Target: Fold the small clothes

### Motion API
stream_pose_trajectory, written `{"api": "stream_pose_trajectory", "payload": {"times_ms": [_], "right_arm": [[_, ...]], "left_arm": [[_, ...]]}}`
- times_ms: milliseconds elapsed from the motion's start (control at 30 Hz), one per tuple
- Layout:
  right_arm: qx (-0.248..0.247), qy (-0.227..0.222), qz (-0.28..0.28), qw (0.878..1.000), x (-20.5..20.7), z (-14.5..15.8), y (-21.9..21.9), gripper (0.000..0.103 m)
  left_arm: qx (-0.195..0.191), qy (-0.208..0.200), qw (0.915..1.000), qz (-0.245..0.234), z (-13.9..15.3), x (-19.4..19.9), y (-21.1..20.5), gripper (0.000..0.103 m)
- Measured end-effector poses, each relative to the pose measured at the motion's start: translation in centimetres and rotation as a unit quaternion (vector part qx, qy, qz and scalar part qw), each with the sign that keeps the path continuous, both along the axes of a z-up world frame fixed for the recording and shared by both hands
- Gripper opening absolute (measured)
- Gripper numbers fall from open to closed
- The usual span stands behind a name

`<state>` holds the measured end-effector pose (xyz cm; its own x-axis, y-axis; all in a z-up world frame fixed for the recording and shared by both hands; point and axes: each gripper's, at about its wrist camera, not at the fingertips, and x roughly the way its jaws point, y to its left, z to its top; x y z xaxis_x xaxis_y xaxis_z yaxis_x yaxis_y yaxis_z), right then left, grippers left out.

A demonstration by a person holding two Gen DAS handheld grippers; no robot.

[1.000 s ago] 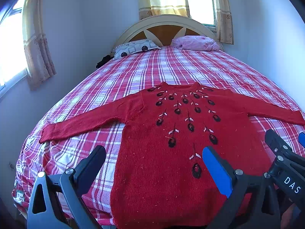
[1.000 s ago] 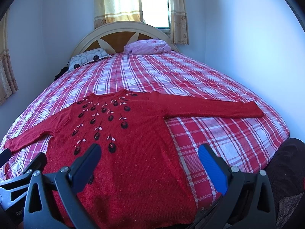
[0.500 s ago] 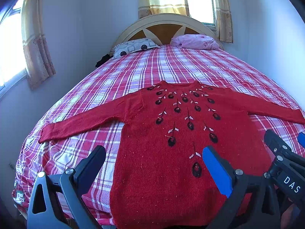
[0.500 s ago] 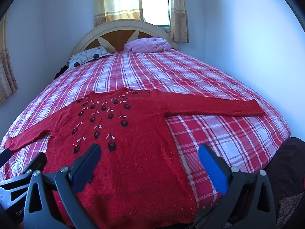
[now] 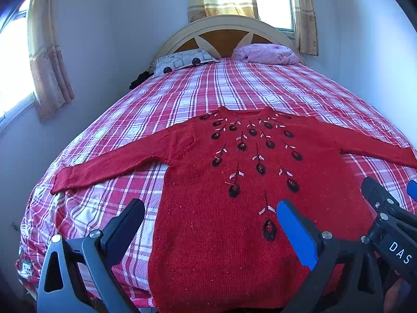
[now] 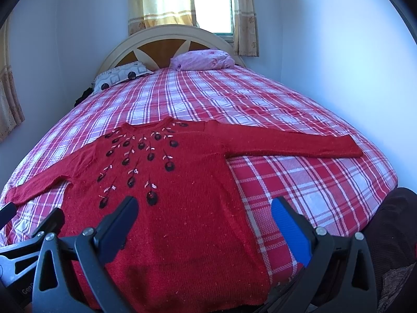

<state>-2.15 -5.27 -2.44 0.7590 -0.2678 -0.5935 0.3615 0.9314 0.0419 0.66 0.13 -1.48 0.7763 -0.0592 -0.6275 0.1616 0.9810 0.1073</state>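
A red knitted sweater [image 5: 234,208] is laid flat, front up, on the near half of the bed [image 5: 247,91], neckline toward the headboard [image 5: 224,34] and hem at the near edge. Both sleeves are spread out sideways: the left sleeve [image 5: 109,164] reaches toward the bed's left edge, the right sleeve [image 6: 292,143] toward the right edge. Dark embroidered buds with pale leaves [image 5: 250,151] fan down from the collar. The bed is covered by a red-and-white plaid sheet [image 6: 299,182]. The left gripper [image 5: 211,224] is held above the sweater's lower left part, jaws wide apart, nothing between them, no contact with the fabric seen. The right gripper [image 6: 206,221] is held above the lower right part, jaws likewise wide and empty. A patterned black-and-white pillow [image 5: 182,61] and a pink pillow [image 5: 268,53] are seen at the headboard. Curtained windows [image 6: 211,2] are seen behind the headboard and on the left wall.
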Motion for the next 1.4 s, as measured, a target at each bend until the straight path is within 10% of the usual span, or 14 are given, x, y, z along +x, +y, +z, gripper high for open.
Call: {"api": "stream_pose_trajectory", "payload": {"times_ms": [767,1000,1233,1400], "right_arm": [[0.025,0.005,-0.010,1.000,1.3,-1.7,-3.5,0.102],[0.091,-0.012,-0.102,0.991,1.1,-1.6,-14.1,0.091],[0.082,-0.059,-0.267,0.958,-2.6,-0.5,-30.4,0.093],[0.112,-0.015,-0.330,0.937,-2.5,-3.6,-39.7,0.084]], "left_arm": [[0.002,0.020,0.9997,-0.017,-1.9,3.2,-1.3,0.102],[-0.001,0.042,0.9985,-0.034,-3.1,7.7,-2.4,0.102],[-0.009,0.040,0.9988,-0.028,-2.8,12.2,-2.4,0.102],[-0.017,0.052,0.9985,-0.011,-3.5,14.5,-2.4,0.102]]}}
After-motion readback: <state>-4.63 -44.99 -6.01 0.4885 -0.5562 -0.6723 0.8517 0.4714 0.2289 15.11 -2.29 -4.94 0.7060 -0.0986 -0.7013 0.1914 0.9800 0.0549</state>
